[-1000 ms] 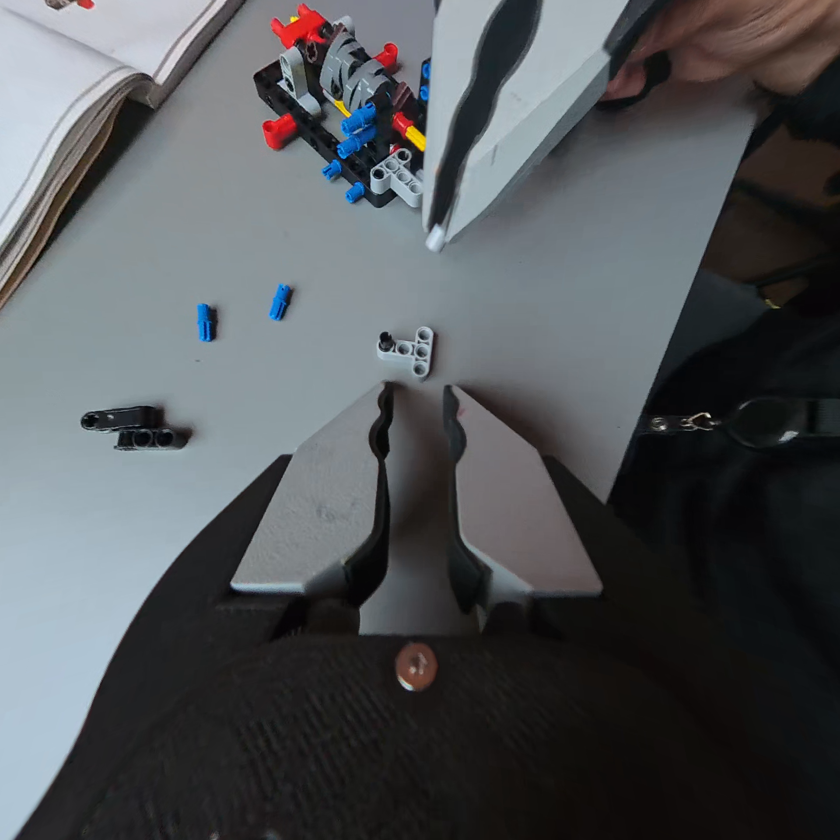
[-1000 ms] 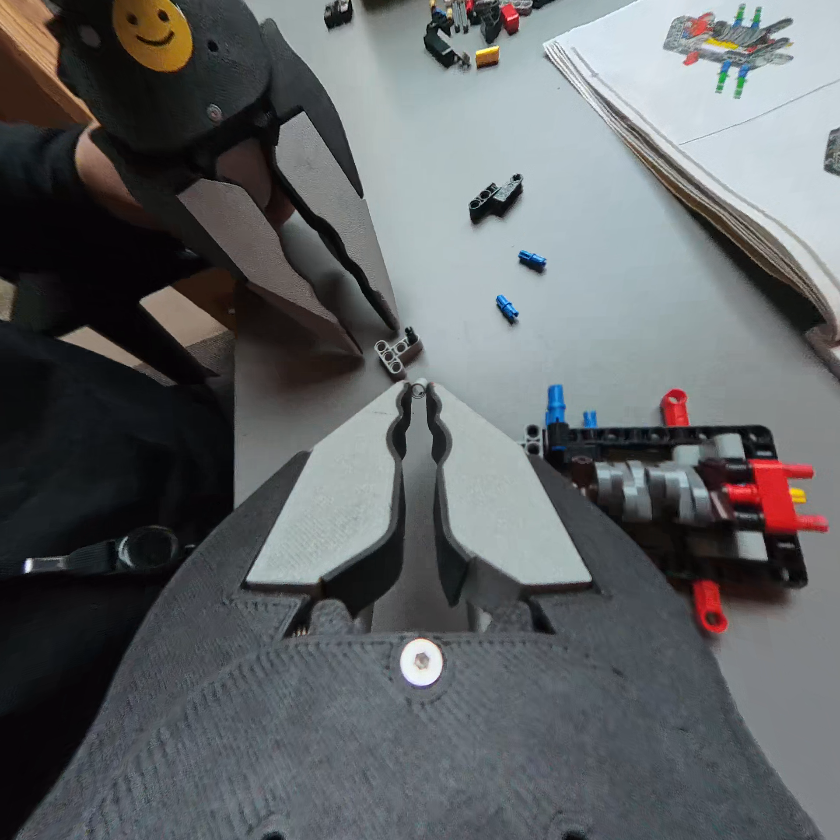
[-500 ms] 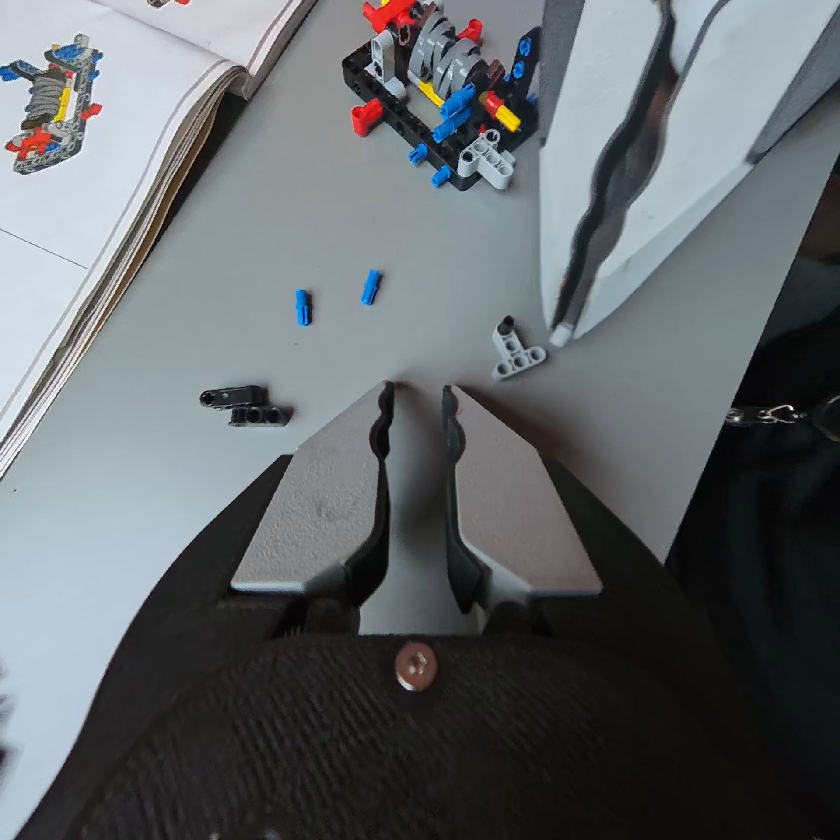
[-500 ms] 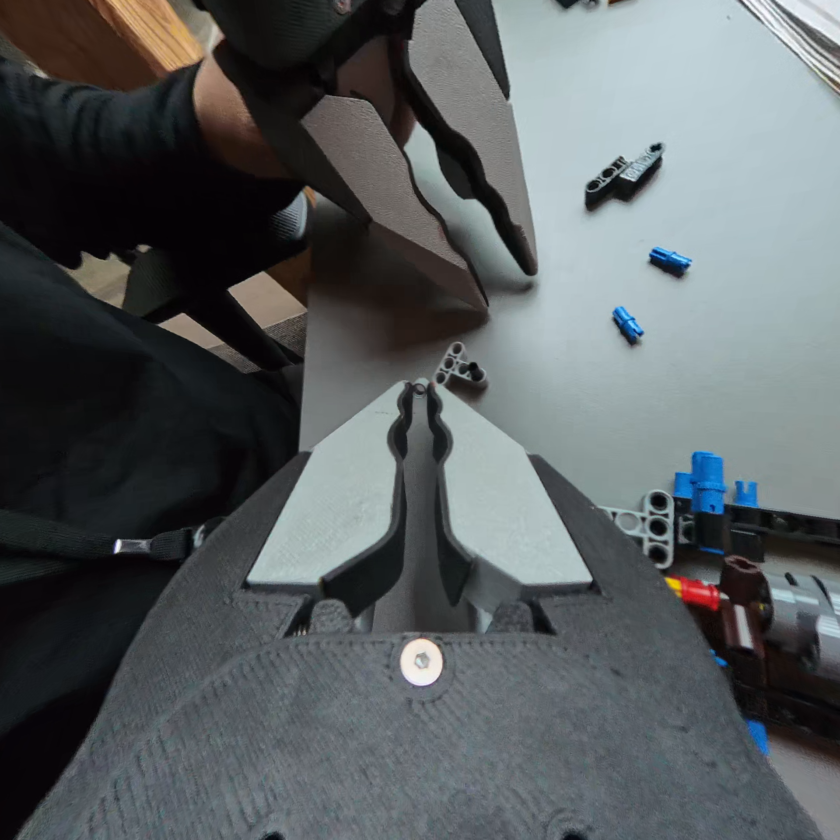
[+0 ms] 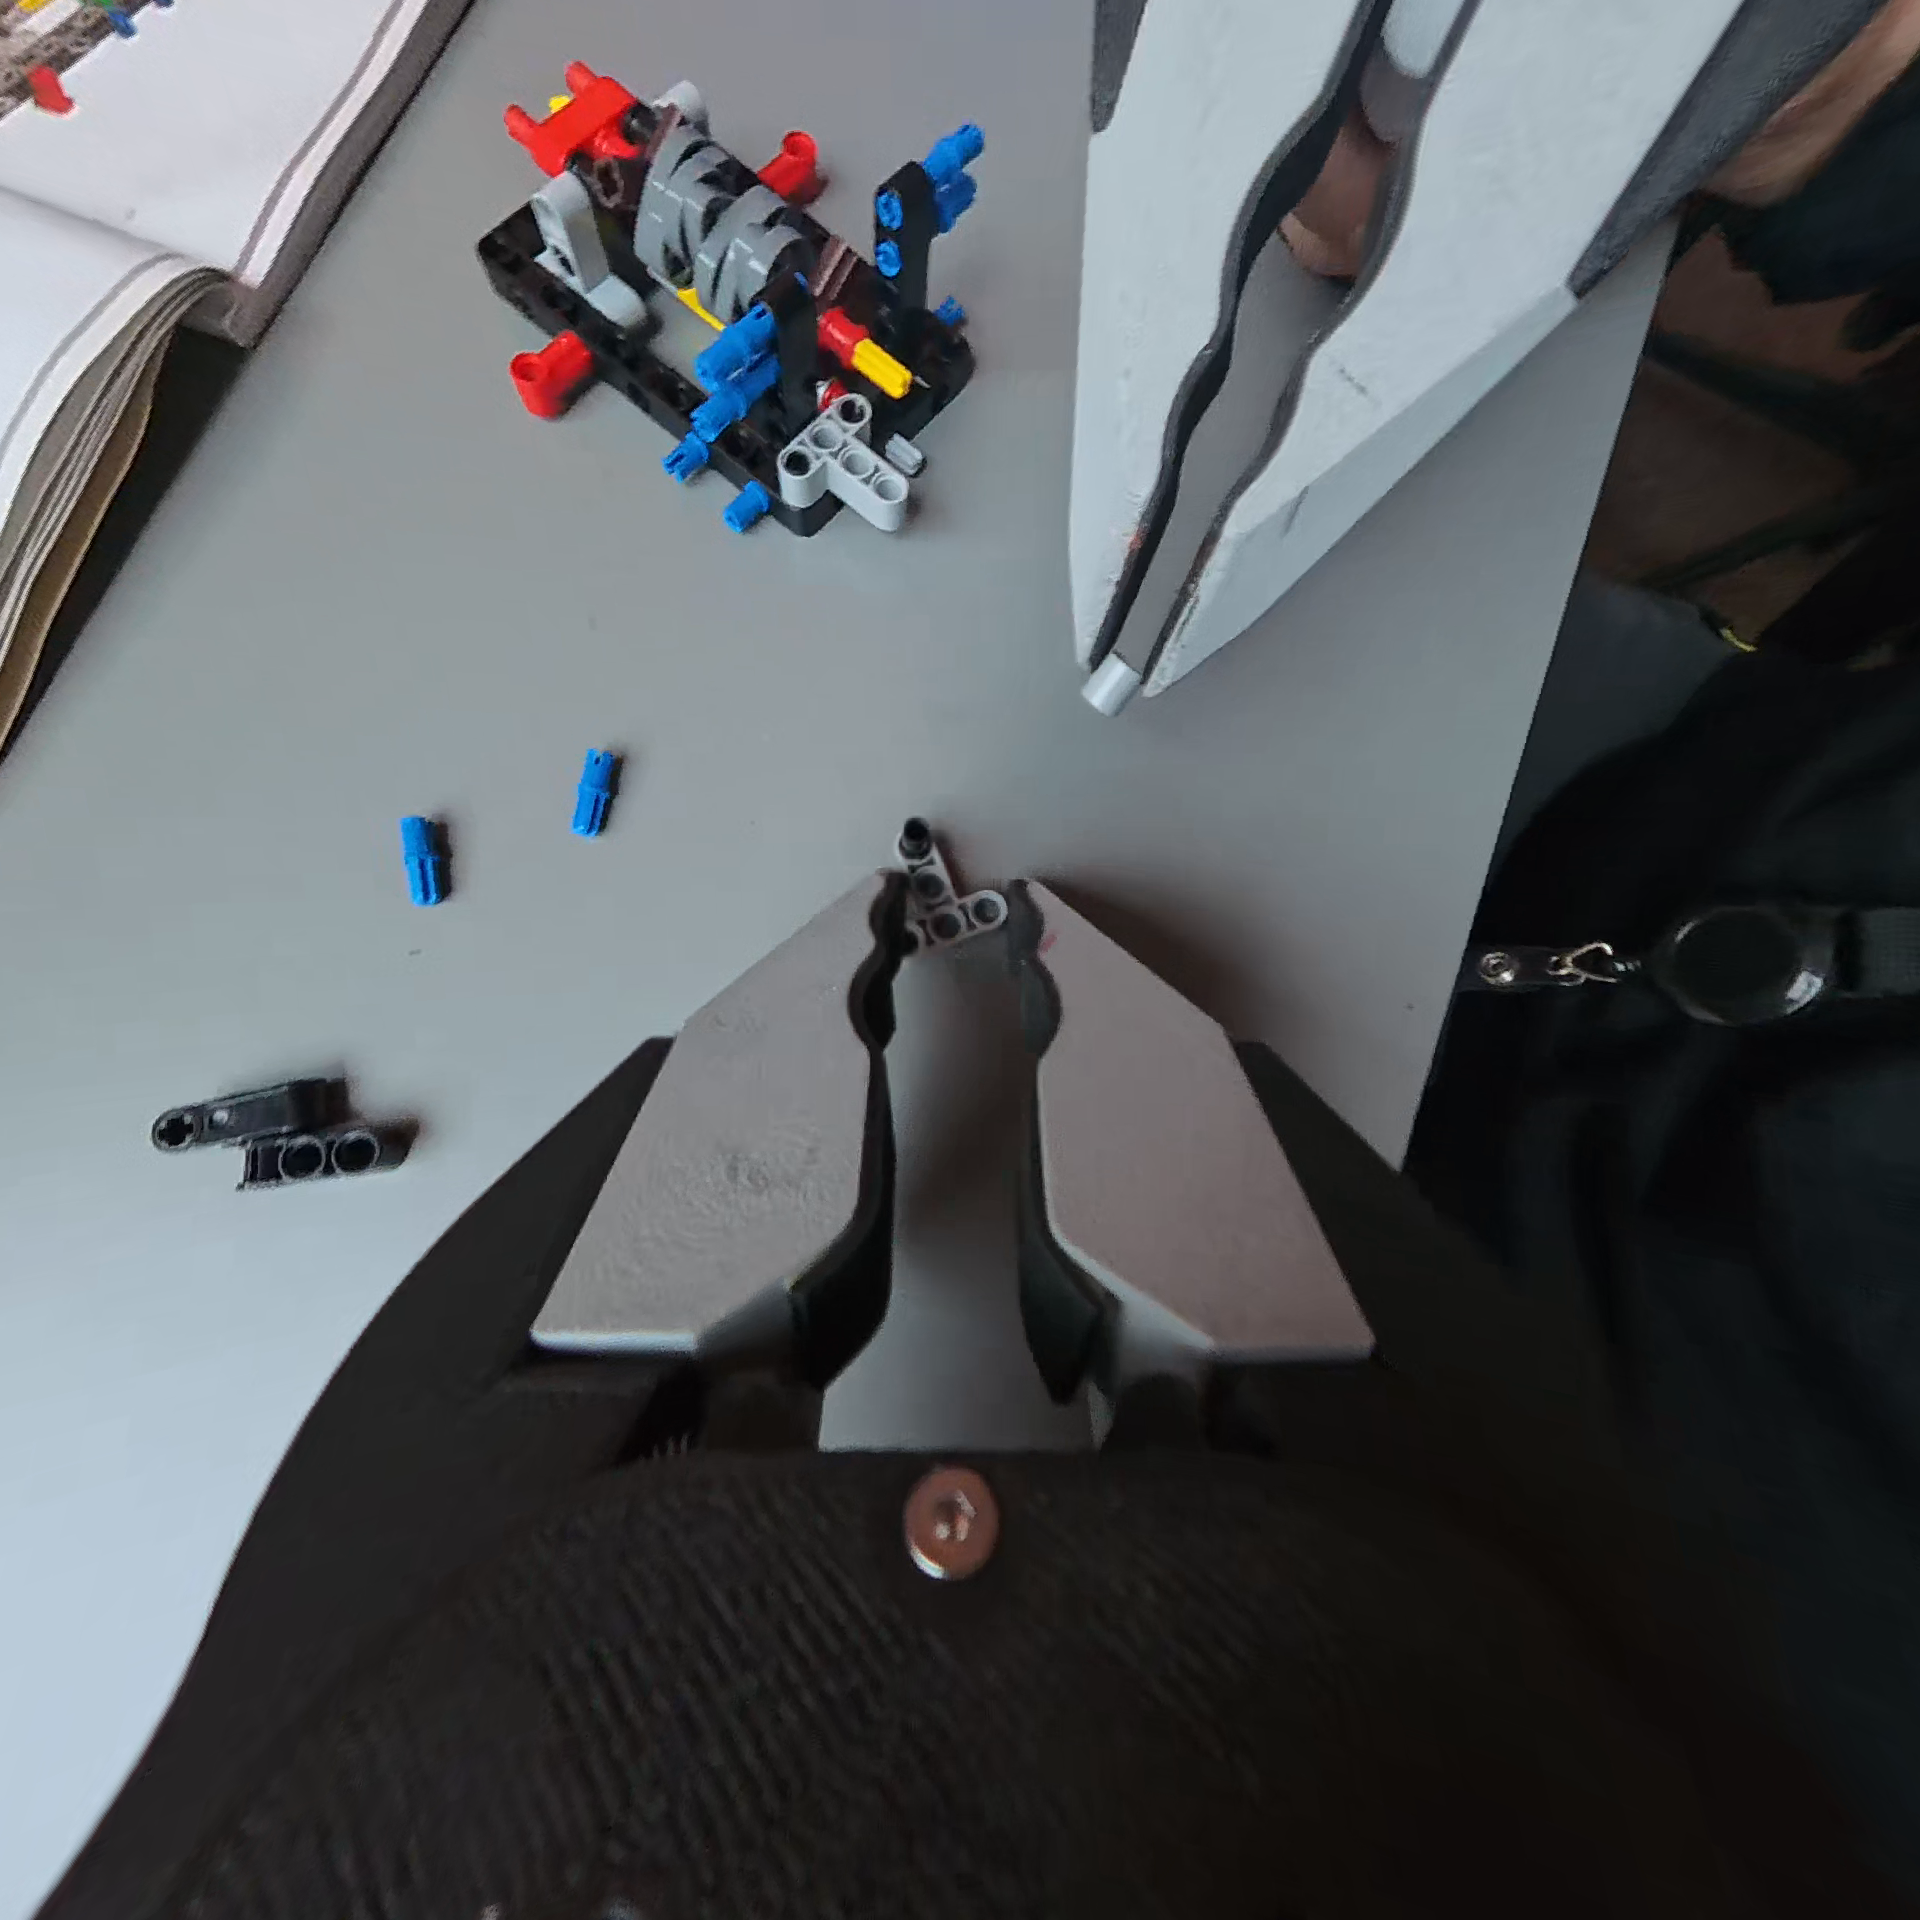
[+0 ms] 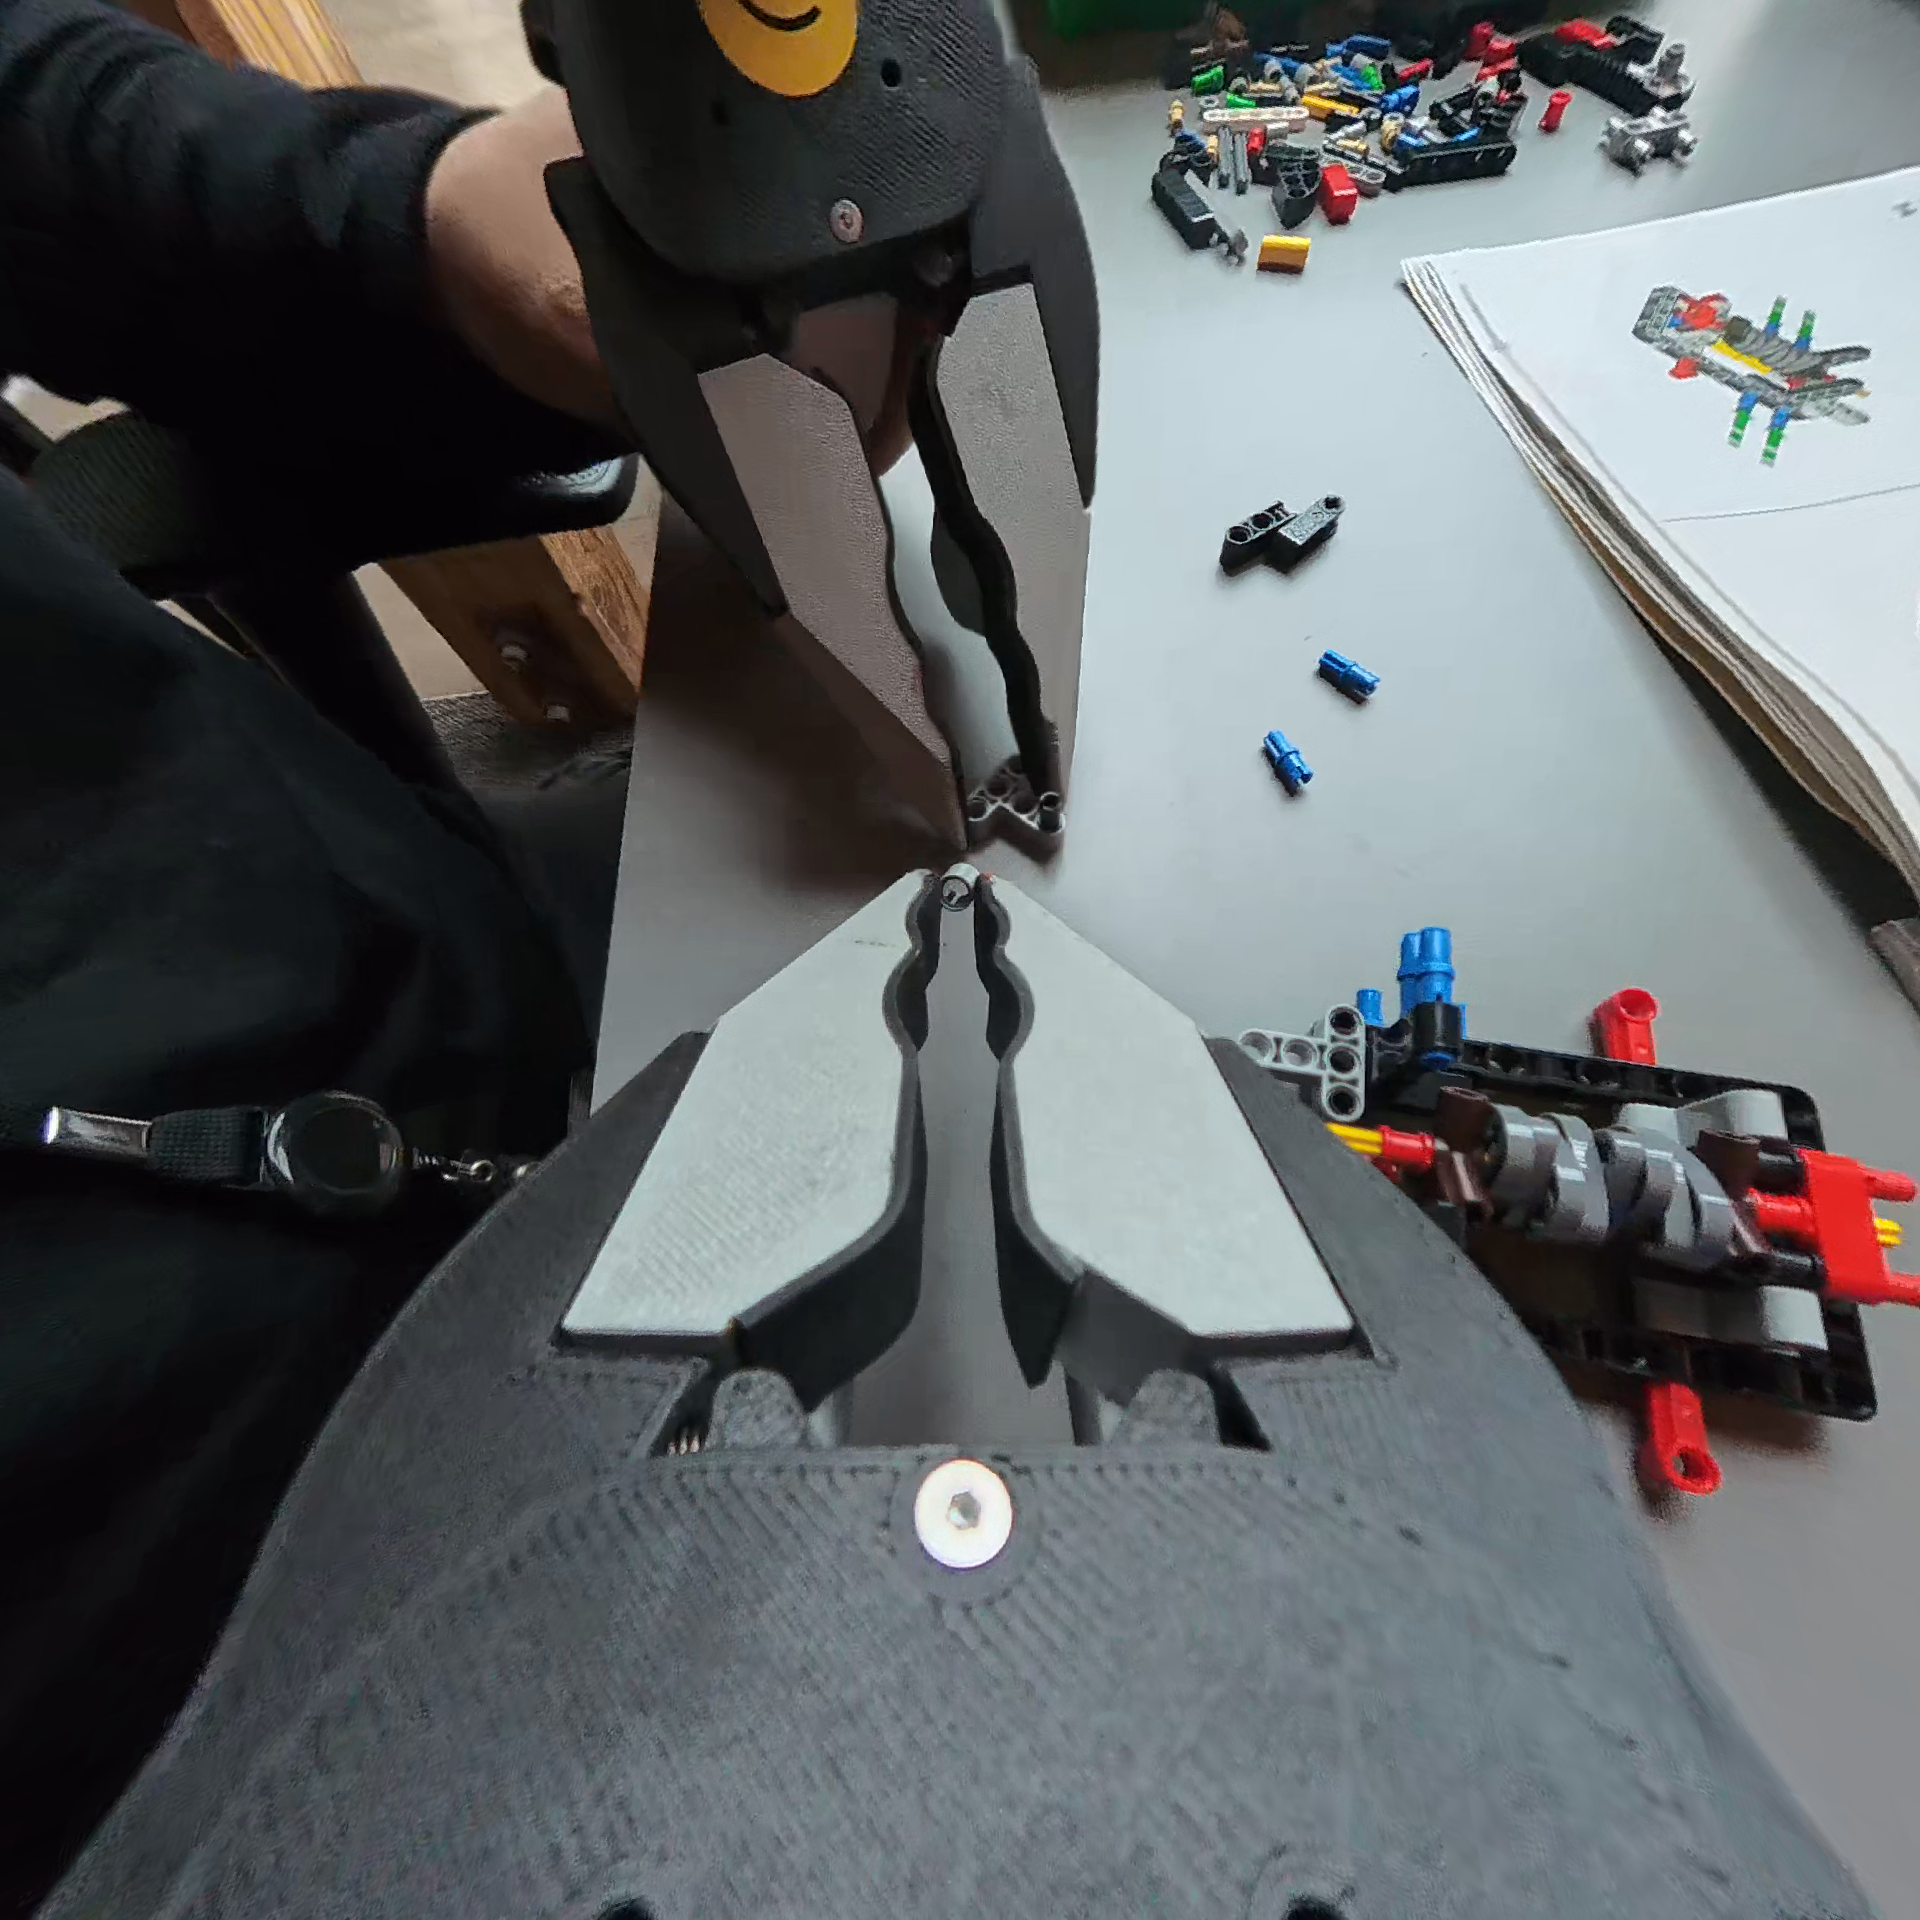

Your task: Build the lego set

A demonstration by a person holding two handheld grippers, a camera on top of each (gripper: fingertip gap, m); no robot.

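A small grey T-shaped beam with a black pin [image 5: 940,899] lies on the grey table between the tips of my left gripper [image 5: 954,904], which is open and straddles it. It also shows in the right wrist view [image 6: 1013,805] under the left gripper [image 6: 997,800]. My right gripper [image 6: 957,899] is shut on a small grey pin [image 6: 957,891] and hovers just short of the beam. It shows from the left wrist view [image 5: 1117,675] with the pin [image 5: 1110,686] at its tip. The half-built black-framed assembly [image 5: 727,312] [image 6: 1558,1174] stands behind.
Two loose blue pins [image 5: 424,860] [image 5: 595,792] and a black connector [image 5: 281,1127] lie left of the beam. An open instruction book [image 6: 1714,468] lies beyond, with a pile of loose parts [image 6: 1403,114] at the back. The table edge [image 5: 1496,935] runs close on the right. My hands' fingertips stand some 5 centimetres from each other. Between my left fingertips and the black connector [image 5: 281,1127] there is roughly 11 centimetres. It turns up in the right wrist view [image 6: 1284,518] as well.
My left gripper has moved forward and to the right, so the grey beam now sits between its open tips. The right gripper has drawn back a little, still holding the pin.
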